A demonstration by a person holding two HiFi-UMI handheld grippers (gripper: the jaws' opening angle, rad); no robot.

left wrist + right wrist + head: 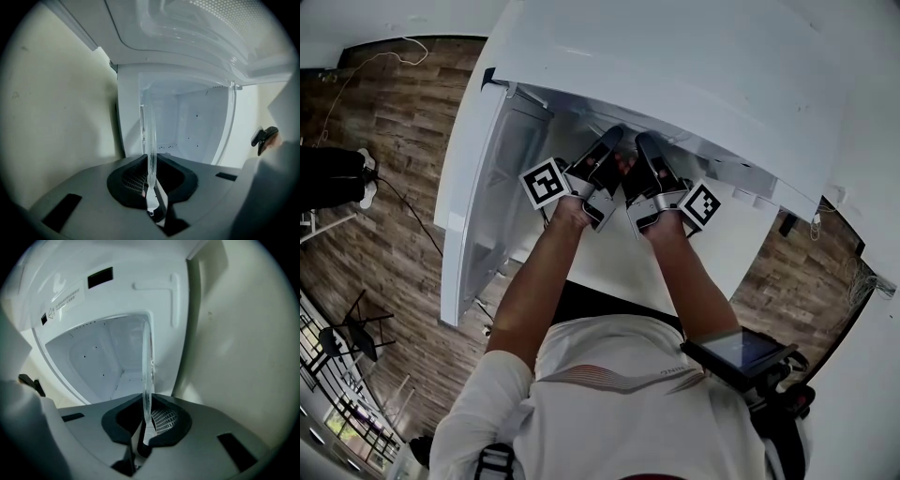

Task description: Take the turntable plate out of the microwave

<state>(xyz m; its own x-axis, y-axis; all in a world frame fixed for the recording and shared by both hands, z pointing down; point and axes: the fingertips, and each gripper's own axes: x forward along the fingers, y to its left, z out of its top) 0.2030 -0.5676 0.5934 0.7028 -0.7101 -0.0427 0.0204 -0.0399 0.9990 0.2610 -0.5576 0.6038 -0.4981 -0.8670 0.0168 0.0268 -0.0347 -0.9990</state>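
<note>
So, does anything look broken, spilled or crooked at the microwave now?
Nothing stands out. The glass turntable plate looks whole, no crack or chip showing, and the left gripper and right gripper are both shut on its rim. The microwave cavity shows only a few small dark dots, no spill.

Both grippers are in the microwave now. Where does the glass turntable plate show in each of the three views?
Head view: not made out, hidden where the left gripper and right gripper reach into the microwave.
Left gripper view: turntable plate edge-on, a clear vertical band at centre, clamped between the jaws.
Right gripper view: the same clear band at centre, clamped between the jaws.
Shared landmark: the microwave's white inside.
</note>
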